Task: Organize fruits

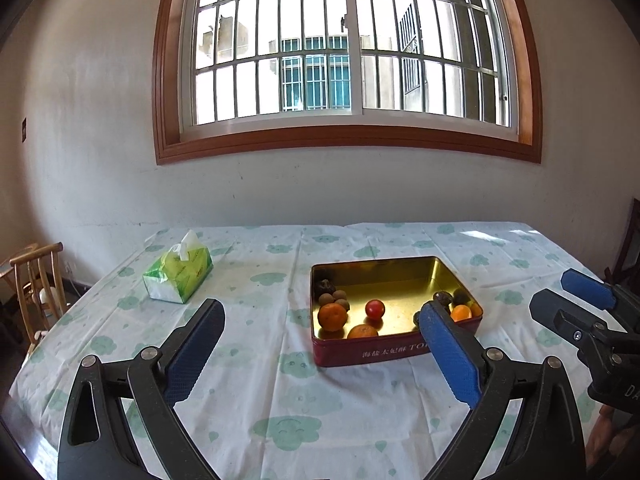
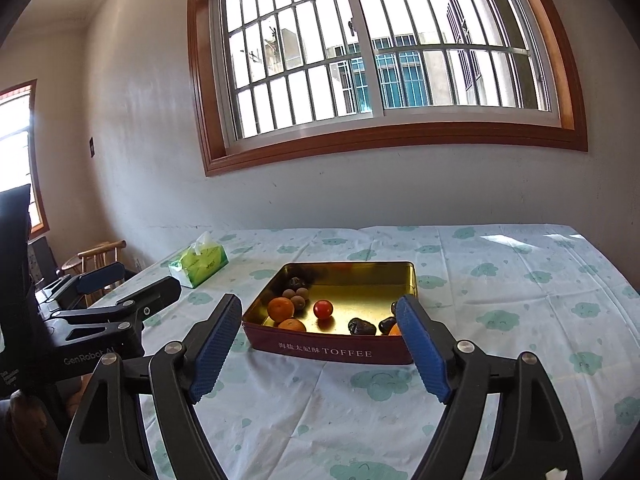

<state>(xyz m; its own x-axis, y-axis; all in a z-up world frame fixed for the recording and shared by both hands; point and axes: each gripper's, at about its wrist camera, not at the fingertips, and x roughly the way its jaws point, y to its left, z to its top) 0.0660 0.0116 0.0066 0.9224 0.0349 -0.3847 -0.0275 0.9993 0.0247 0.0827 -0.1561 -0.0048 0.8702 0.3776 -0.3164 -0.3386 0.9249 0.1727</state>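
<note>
Far left on the cloud-printed pale tablecloth (image 1: 280, 392): a green plastic-wrapped tissue pack (image 1: 178, 276) with a white sheet sticking up, well apart from everything else.

Nearer, left gripper (image 1: 326, 326) held above the cloth, blue-padded jaws spread wide, nothing between them but bare cloth.

Centre: shallow rectangular tin, gold inside and dark red outside (image 2: 332, 354), lettered TOFFEE, holding all the visible fruit. At its left end, two orange mandarins (image 2: 281, 308), a cluster of small tan-brown round fruits (image 2: 299, 294), perhaps longans, and something dark in the back corner, too shadowed to name. In the middle, one small red tomato-like fruit (image 2: 323, 309) lying alone. At the right end, dark wrinkled lumps (image 2: 362, 327) and a further orange piece partly hidden behind a jaw.

Right gripper (image 2: 318, 316) likewise spread apart and empty, hovering short of the tin's near wall.

Handling, as a judgement: all light; mandarins firm yet yielding, best taken across the widest girth; red fruit smooth, liable to roll or split under a hard squeeze; small tan ones prone to slip from flat pads.
</note>
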